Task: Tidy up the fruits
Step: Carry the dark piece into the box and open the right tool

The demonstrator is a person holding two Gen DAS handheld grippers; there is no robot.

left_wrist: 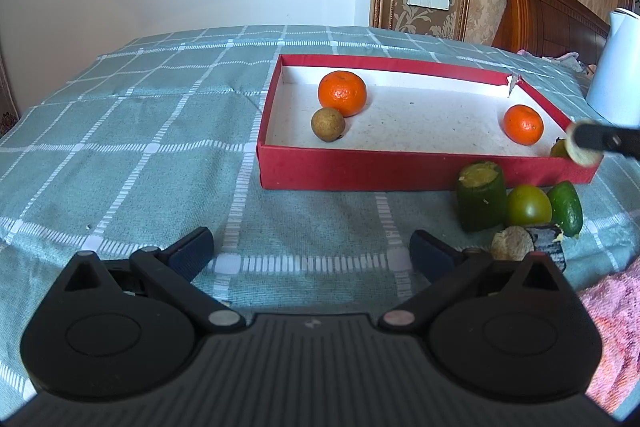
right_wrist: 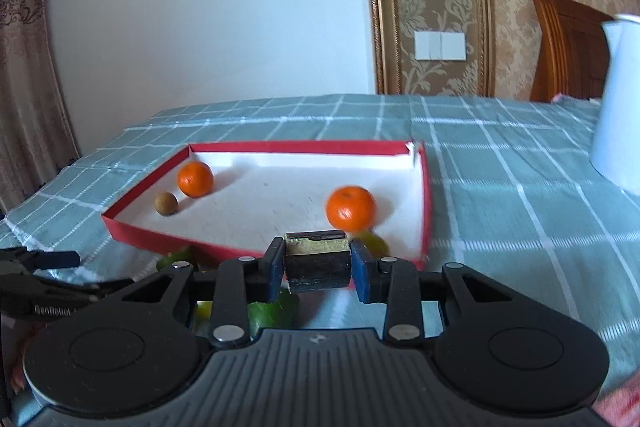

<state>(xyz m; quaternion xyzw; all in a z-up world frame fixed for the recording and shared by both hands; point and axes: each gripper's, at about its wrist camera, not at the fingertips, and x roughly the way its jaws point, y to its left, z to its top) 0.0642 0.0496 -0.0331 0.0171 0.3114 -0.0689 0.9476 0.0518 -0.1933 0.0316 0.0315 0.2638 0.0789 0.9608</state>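
Reading "GenRobot" on left tool (right_wrist: 60, 267), right tool (right_wrist: 318, 269) gripping dark fruit chunk (right_wrist: 318, 263).

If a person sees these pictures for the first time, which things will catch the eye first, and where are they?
The red box on the checked cloth stands out first, with one orange and a small brown fruit near its far left corner and a second orange toward its right side. In the right wrist view, the right gripper is shut on a dark green chunk at the box's near edge. The left gripper is open and holds nothing.

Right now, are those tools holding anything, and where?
The right tool pinches a dark-skinned cut fruit chunk by its two sides. The left tool is open, holding nothing.
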